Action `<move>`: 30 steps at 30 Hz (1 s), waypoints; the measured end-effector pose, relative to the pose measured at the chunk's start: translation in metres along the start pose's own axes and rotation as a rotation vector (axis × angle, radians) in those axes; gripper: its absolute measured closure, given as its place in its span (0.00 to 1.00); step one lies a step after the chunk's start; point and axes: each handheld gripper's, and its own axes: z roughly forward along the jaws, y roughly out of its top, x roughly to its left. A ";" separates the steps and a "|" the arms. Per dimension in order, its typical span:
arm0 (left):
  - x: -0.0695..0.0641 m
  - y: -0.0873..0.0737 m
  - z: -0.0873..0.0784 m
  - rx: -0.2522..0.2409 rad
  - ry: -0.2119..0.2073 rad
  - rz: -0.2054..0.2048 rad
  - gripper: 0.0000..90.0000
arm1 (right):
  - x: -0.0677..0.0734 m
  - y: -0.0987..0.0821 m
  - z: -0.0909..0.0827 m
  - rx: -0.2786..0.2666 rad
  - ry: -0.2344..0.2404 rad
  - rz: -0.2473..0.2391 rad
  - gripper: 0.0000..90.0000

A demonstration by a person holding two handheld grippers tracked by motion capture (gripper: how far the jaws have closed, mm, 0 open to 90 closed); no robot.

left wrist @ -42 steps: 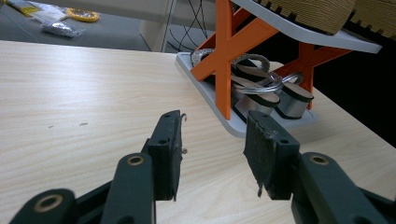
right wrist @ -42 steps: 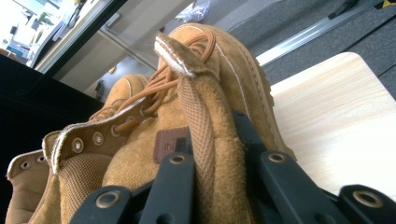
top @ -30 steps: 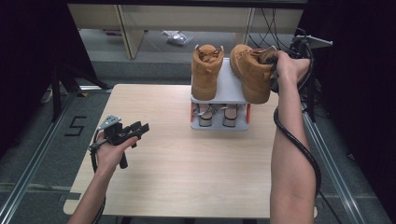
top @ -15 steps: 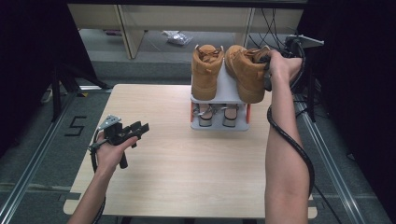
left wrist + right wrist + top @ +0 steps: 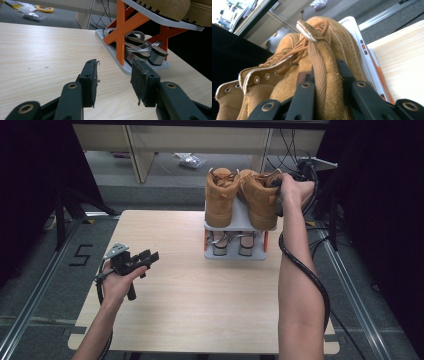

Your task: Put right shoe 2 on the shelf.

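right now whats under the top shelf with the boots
On the rack's lower shelf sits a pair of strappy sandals, between orange cross braces. Their far ends are hidden behind the braces and the top shelf.

- looks like a lab or test setup, not anyone's home
- light wood table [image 5: 190, 310] sits inside a framed rig with dark curtains left and right
- metal rails [image 5: 30, 295] on the grey floor, with a "5" [image 5: 81, 255] taped at the left
- cables [image 5: 295, 145] hanging at the far right, plain wooden furniture [image 5: 135, 145] at the far side
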 end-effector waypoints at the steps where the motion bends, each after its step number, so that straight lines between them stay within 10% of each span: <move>1: 0.000 0.000 0.000 0.001 0.001 -0.001 0.62 | 0.001 0.000 0.002 -0.006 -0.002 0.012 0.87; 16: -0.001 -0.001 0.001 0.007 -0.001 0.003 0.62 | 0.000 0.000 -0.001 -0.081 -0.021 -0.109 0.59; 30: -0.003 -0.004 0.005 0.022 -0.015 0.000 0.59 | -0.003 -0.001 -0.038 -0.135 -0.009 -0.172 0.51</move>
